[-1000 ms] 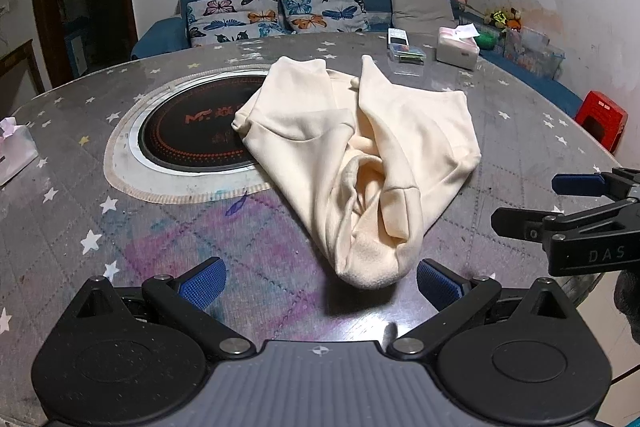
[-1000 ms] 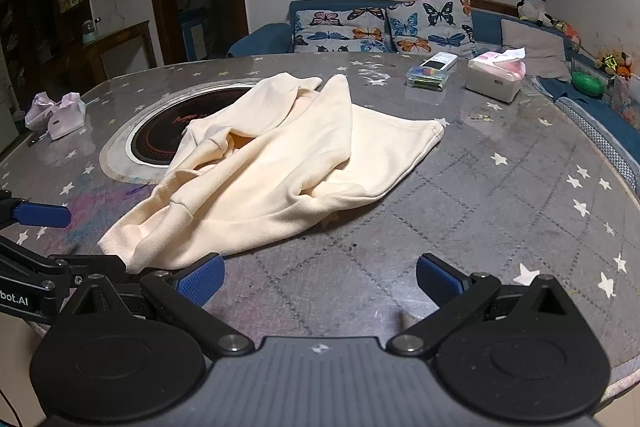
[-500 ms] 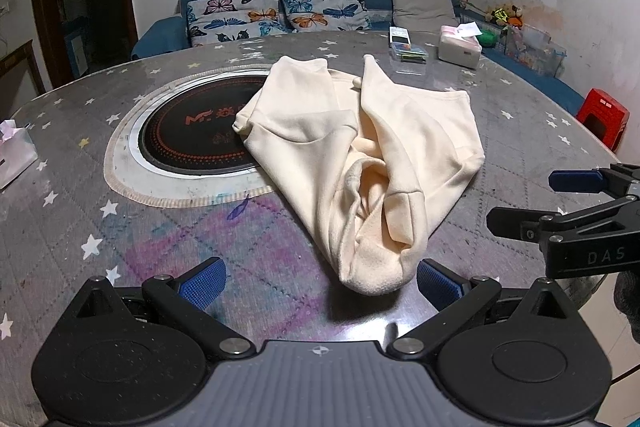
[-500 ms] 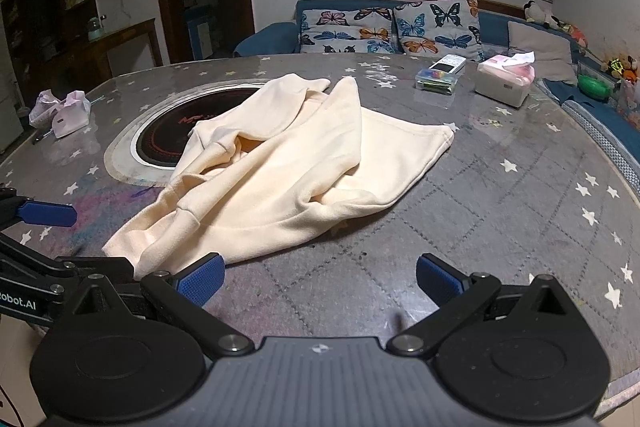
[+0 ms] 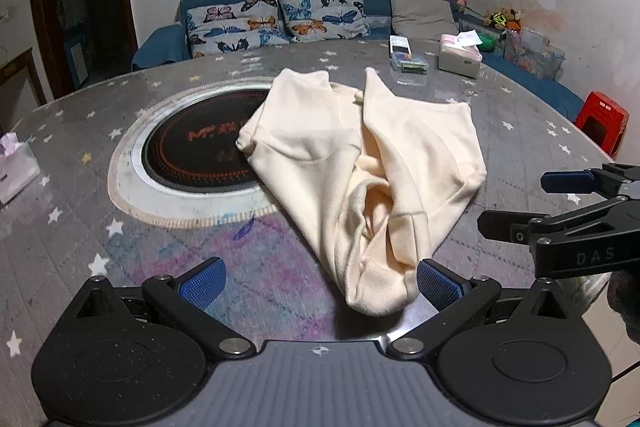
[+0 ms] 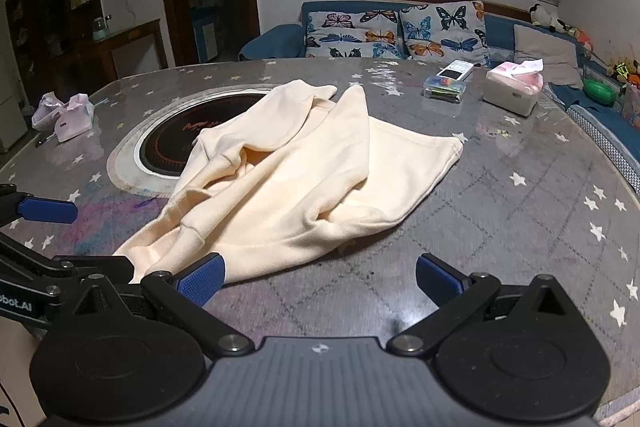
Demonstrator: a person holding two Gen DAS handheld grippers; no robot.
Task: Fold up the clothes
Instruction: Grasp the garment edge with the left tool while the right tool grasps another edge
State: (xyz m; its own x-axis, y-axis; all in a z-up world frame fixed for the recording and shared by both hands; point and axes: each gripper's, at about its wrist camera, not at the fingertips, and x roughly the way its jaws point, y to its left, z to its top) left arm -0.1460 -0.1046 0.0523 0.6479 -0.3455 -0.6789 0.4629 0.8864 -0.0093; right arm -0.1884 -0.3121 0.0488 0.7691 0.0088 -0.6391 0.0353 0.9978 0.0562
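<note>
Both grippers closer to the cream garment (image 5: 372, 163) than before.
Left gripper (image 5: 320, 279) and right gripper (image 6: 318, 277): jaws spread, empty; garment crumpled on desk (image 6: 520, 227), unchanged.

I see bare table (image 6: 520, 219) right of the garment (image 6: 304, 187); beyond it, a tissue box (image 6: 512, 91) and case (image 6: 445, 89).

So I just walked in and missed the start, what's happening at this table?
A person holds tongs in each hand, set to fold a cream garment lying crumpled on the round star-patterned table, partly over the inset hotplate. Both the left tongs and right tongs are open at the garment's near edge. Nothing is gripped and no fold has been made yet.
</note>
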